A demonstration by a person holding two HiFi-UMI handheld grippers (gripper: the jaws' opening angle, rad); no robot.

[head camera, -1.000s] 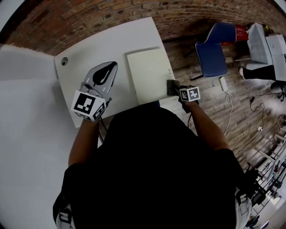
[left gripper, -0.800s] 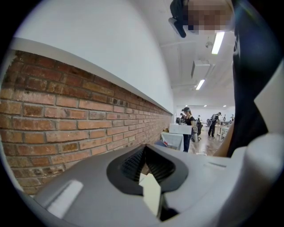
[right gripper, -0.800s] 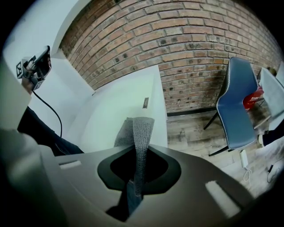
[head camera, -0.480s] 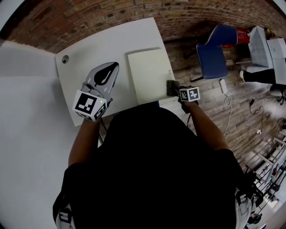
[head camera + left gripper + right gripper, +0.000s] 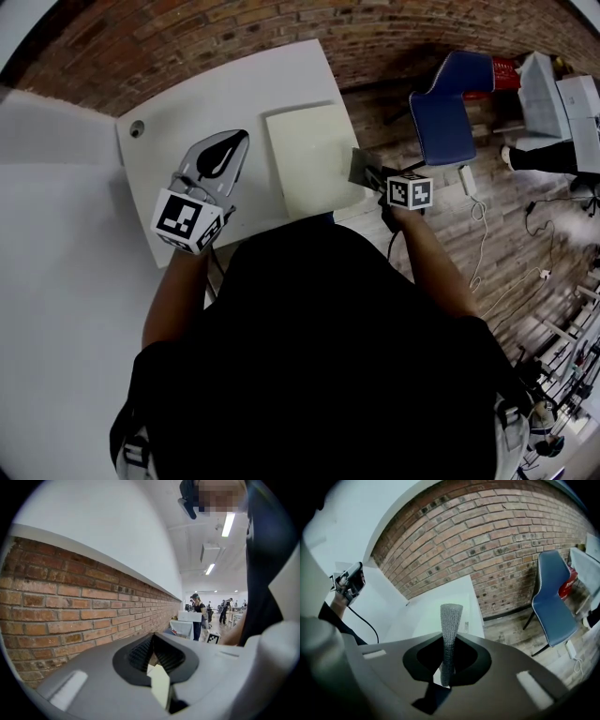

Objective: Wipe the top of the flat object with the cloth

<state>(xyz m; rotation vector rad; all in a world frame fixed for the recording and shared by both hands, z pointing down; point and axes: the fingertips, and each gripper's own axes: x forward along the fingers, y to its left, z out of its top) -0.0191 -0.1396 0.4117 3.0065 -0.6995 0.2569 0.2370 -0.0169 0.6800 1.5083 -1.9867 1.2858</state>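
Items in view, counted.

1. Right gripper (image 5: 448,670), one. Fingers closed onto the cloth, gripping its lower end.
2. Cloth (image 5: 451,623), one: a grey, mesh-textured strip. It stands out past the right fingertips in a narrow band. In the head view it sits at the right edge of the flat object; whether it touches that edge cannot be told.
3. Flat object (image 5: 314,159), one: a pale cream rectangular panel lying flat on the table. It is ahead and to the left of the right fingers, and just to the right of the left fingers, so it lies between the two grippers.
4. Left gripper (image 5: 153,640), one. Fingertips brought together with nothing clamped. It is held above the table, pointing at the brick wall (image 5: 70,602).
5. Table (image 5: 216,94), one, white, with one round cable hole (image 5: 137,128) ahead and left of the left fingers.
6. Chair (image 5: 448,103), one, blue, on the wooden floor, well to the right of the right fingers.
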